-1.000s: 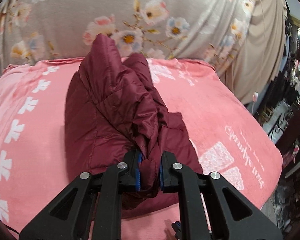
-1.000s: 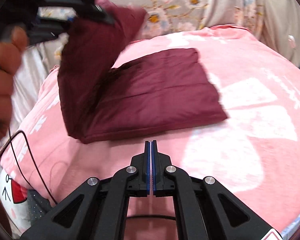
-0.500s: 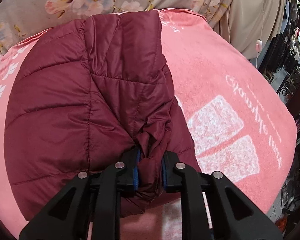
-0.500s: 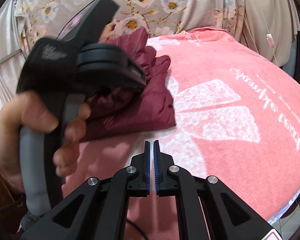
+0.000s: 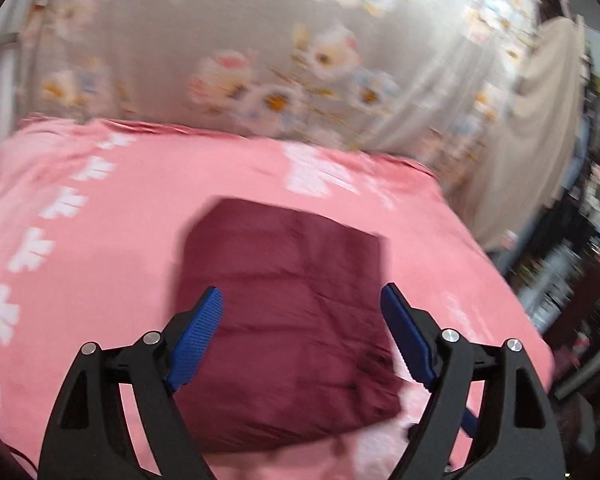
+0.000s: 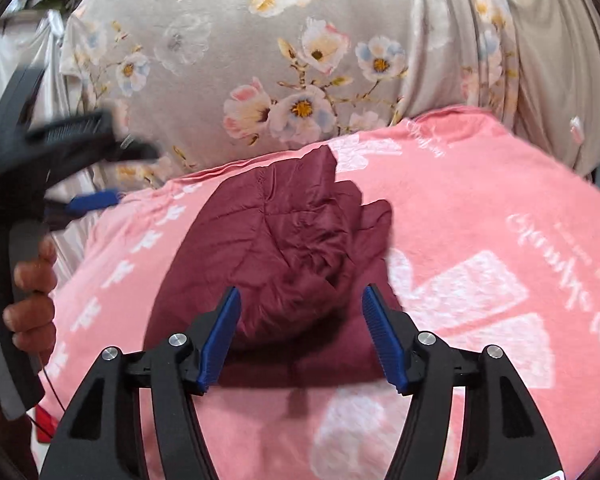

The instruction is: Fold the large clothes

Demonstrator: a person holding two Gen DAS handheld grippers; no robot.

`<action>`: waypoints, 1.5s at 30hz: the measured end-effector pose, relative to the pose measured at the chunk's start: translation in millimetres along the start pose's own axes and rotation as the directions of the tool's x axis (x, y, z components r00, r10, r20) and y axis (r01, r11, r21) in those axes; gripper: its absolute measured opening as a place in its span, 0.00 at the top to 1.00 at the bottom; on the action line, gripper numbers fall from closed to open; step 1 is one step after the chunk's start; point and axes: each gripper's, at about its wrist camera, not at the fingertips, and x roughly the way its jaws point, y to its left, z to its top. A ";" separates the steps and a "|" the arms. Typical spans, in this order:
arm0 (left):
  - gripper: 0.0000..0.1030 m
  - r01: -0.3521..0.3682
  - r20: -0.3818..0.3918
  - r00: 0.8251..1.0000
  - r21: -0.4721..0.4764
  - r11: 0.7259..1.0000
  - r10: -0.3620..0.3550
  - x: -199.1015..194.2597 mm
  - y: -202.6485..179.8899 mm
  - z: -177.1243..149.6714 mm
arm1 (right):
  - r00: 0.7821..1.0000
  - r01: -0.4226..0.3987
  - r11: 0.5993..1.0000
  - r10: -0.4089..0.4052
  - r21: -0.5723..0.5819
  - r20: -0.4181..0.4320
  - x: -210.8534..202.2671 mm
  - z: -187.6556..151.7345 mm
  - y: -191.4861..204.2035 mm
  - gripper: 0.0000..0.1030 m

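lies folded as a dark maroon quilted puffer jacket (image 6: 284, 256) on the pink towel-like blanket (image 6: 480, 216) with white print, before the grey floral curtain (image 6: 300, 60). left hand-held gripper (image 5: 302, 320): jaws just opened, wide apart, nothing between the pads, above the jacket. right hand-held gripper (image 6: 300, 324): also just opened, empty.

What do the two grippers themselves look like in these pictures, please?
The left gripper and the right gripper look alike: black angular plastic arms with triangular cut-outs, silver round bolt heads at the joints, and blue ribbed pads lining the fingers. In the right wrist view, the left gripper shows a curved black and grey handle.
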 end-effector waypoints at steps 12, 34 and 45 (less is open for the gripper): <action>0.17 -0.428 0.149 0.873 -0.224 0.876 0.465 -22.4 106.9 25.1 | 0.987 -0.094 0.969 0.121 0.227 -0.108 48.9 -2.0 -31.7 0.90; 0.32 -0.027 -0.246 0.966 0.203 0.979 0.078 162.7 -72.6 -45.0 | 0.990 0.074 0.979 -0.049 0.190 -0.134 39.0 -32.6 -69.0 0.91; 0.31 -0.085 -0.221 0.964 0.268 0.960 0.147 187.2 -79.9 -73.6 | 0.982 0.123 0.983 -0.100 0.138 -0.161 54.4 -42.9 -67.9 0.91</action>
